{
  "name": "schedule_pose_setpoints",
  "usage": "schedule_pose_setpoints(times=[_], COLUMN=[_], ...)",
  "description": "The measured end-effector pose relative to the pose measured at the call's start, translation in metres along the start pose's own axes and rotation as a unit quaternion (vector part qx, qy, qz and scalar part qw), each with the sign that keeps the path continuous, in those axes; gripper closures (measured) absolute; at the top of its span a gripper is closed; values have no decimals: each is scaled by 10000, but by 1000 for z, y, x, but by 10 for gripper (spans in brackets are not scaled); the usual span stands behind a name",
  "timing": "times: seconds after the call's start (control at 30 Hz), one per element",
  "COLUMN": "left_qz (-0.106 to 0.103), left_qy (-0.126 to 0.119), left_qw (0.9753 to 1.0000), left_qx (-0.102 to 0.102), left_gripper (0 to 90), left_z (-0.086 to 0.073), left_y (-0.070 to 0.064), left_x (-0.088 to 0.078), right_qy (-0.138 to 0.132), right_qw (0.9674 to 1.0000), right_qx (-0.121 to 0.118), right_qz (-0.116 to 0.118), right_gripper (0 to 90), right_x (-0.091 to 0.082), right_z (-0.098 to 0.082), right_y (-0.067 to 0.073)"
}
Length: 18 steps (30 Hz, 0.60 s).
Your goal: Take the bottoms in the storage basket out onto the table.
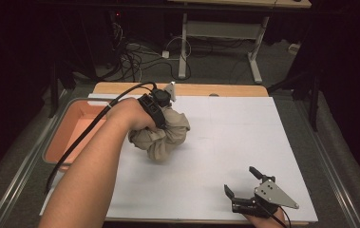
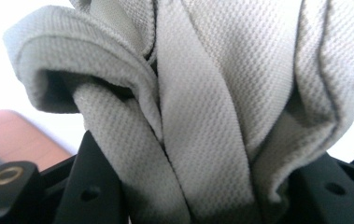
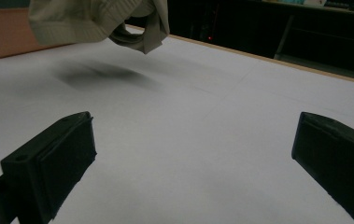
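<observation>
A crumpled beige cloth (image 1: 165, 135) hangs bunched over the left middle of the white table top (image 1: 234, 137). My left gripper (image 1: 161, 118) reaches into its top from above and is shut on it. In the left gripper view, thick folds of the cloth (image 2: 202, 107) are pinched between the two black jaws of my left gripper (image 2: 212, 200). The right gripper view shows the cloth (image 3: 86, 18) lifted off the table, with its shadow under it. Near the table's front right edge my right gripper (image 1: 239, 179) rests open, and nothing lies between the jaws of the right gripper (image 3: 195, 163).
An orange bin (image 1: 73, 128) sits against the table's left side, close to the hanging cloth. A wooden strip (image 1: 192, 89) runs along the table's far edge. Behind it, cables and desk legs (image 1: 183, 47) stand on the floor.
</observation>
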<state>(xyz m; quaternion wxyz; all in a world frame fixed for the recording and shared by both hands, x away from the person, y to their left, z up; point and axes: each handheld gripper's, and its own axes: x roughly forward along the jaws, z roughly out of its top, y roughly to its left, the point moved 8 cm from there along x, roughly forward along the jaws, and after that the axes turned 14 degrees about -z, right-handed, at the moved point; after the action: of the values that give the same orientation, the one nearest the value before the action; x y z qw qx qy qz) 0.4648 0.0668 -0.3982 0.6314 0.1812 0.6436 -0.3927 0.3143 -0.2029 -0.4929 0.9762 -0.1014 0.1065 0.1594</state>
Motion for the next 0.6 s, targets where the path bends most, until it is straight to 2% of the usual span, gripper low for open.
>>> schedule_pose_setpoints(times=[0.13, 0.23, 0.37, 0.47, 0.6], left_qz=[-62, -71, 0, -108, -69], left_qy=[-17, -129, -244, -339, -479], left_qw=[10000, 9999, 9997, 9993, 9988], left_qx=[-5, -89, -75, -104, -120], left_gripper=[537, 535, 535, 534, 534], left_z=[4, 8, 13, 17, 22], left_y=[1, 4, 9, 11, 17], left_x=[12, 22, 32, 42, 57], right_qy=[-11, 4, -3, -1, 0], right_qw=[10000, 10000, 10000, 10000, 10000], right_qx=[-6, -8, -12, -12, -18], right_qz=[7, 14, 15, 10, 15], right_gripper=[5, 5, 5, 5, 5], right_x=[0, 0, 0, 0, 1], right_z=[1, 0, 0, 0, 0], right_y=[0, 1, 1, 0, -1])
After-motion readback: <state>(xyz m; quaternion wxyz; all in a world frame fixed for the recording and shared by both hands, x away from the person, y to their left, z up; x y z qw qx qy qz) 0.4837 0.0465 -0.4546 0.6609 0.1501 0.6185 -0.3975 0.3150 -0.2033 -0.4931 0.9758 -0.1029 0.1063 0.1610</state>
